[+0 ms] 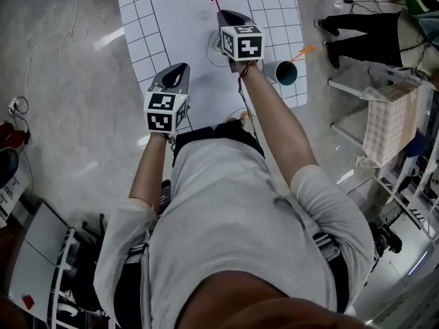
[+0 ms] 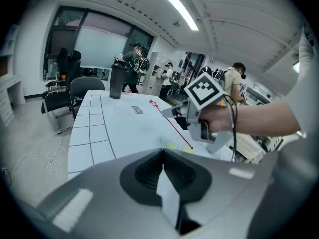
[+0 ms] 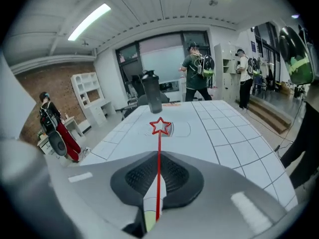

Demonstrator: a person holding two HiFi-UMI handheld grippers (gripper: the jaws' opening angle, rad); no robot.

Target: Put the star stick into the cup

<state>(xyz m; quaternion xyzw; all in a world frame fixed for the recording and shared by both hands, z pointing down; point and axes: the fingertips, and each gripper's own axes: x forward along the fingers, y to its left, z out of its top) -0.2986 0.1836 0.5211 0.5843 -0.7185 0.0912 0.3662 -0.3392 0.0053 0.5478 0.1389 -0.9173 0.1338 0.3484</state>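
The star stick [image 1: 217,0] is a thin red rod with an outlined red star at its far tip. My right gripper [image 1: 227,14] is shut on the stick's near end, over the middle of the white gridded table [image 1: 144,26]. In the right gripper view the star stick [image 3: 159,148] runs straight out from between the shut jaws of the right gripper [image 3: 158,156]. The dark teal cup [image 1: 285,73] stands at the table's right edge, just right of the right gripper, with an orange stick [image 1: 302,51] in it. My left gripper [image 1: 180,68] is shut and empty, nearer the table's front edge.
A black bottle [image 3: 152,97] stands at the table's far end. A person [image 1: 363,29] in dark trousers stands right of the table. A checked cloth [image 1: 392,118] hangs on a rack to the right. Office chairs [image 2: 75,96] stand at the far left end.
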